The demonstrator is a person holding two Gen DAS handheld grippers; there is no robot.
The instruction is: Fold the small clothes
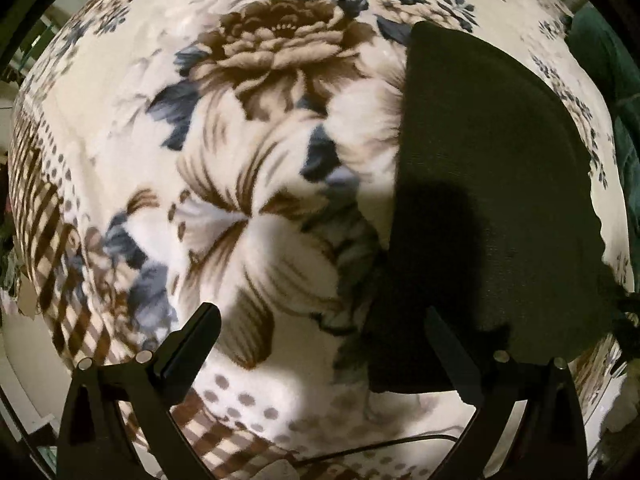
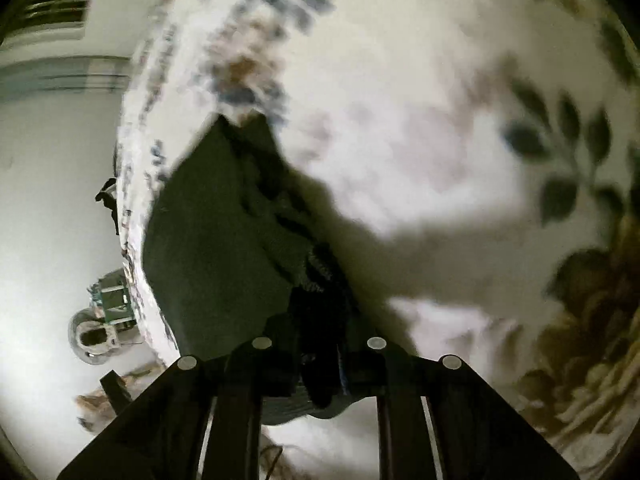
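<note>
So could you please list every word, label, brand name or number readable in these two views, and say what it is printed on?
None: no readable text in either view.
The floral blanket carries only flowers, leaves, dots and checks.
The dark green garment shows no tag or print.
The left gripper and right gripper bear no markings.
The small items on the floor are too small and blurred to read.

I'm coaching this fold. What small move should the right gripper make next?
Probably carry the pinched edge across the dark cloth: the right gripper is shut on it, while the left gripper hangs open, empty, over the blanket.
</note>
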